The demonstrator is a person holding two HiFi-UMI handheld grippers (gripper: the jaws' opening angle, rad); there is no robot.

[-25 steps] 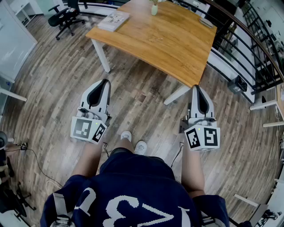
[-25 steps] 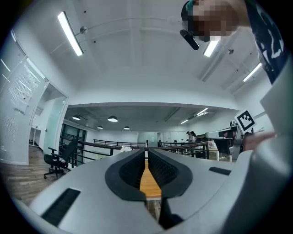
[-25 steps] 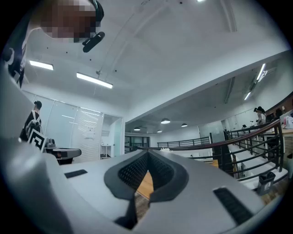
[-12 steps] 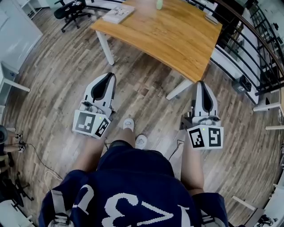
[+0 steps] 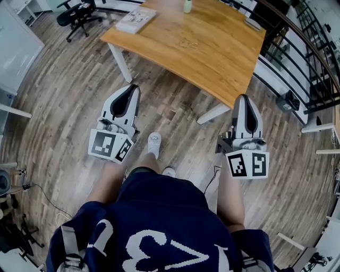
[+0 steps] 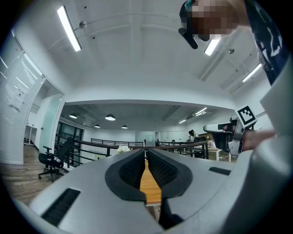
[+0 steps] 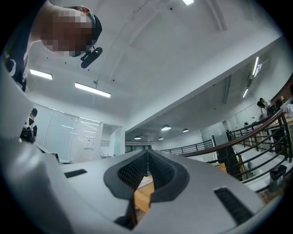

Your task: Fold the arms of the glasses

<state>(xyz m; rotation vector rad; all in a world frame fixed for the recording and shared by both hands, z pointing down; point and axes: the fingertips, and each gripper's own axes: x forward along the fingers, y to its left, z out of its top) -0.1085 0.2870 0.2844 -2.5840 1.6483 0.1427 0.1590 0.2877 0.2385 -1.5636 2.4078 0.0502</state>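
The left gripper [image 5: 132, 91] and right gripper [image 5: 243, 100] are smooth grey-white shells with black ribbed pads. In each gripper view the jaws are pressed together with nothing between them [image 6: 145, 154] [image 7: 147, 156]. Both point toward a counter [image 5: 202, 48] of warm, fine-grained wood, with a curved front edge and slanted white legs. On its far side lie a flat book [image 5: 135, 18] and a small pale green bottle [image 5: 187, 5]. A small grey thing [image 5: 252, 23] lies at the far right corner, too small to tell whether it is the glasses. The floor [image 5: 64, 95] is streaked wood planks, with open room left of the counter as far as a black office chair [image 5: 74, 16]. A black railing [image 5: 297, 50] runs along the right side.
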